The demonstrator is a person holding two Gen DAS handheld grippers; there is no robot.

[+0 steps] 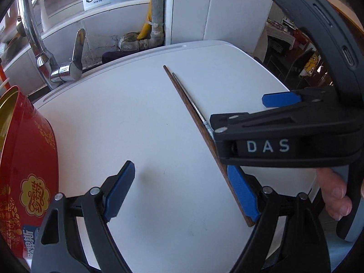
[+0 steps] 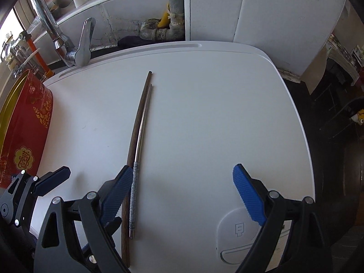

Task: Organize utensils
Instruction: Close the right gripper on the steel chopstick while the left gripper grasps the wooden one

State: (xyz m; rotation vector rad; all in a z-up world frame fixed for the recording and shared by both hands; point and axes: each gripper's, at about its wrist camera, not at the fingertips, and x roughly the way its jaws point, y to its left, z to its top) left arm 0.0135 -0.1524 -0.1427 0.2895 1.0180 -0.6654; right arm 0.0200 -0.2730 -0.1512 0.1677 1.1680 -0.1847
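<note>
Two chopsticks lie side by side on a white surface point(image 2: 204, 113): a brown wooden chopstick point(image 2: 136, 122) and a shorter metal chopstick point(image 2: 145, 118) with a patterned handle. My right gripper point(image 2: 183, 195) is open wide above their near ends; the metal handle lies just inside its left finger point(image 2: 118, 193), and the wooden one runs under that finger. My left gripper point(image 1: 182, 193) is open too, nothing between its pads; the wooden chopstick point(image 1: 193, 118) runs along its right finger point(image 1: 243, 195). In the left wrist view the right gripper point(image 1: 250, 111) covers the middle of the chopsticks.
A red tin point(image 1: 27, 170) with a gold rim stands open at the left edge of the surface. A chrome faucet point(image 1: 66, 68) rises behind the far left corner. A grey pipe point(image 2: 176, 6) and a white wall panel stand at the back. A person's fingers point(image 1: 336, 193) hold the right gripper's handle.
</note>
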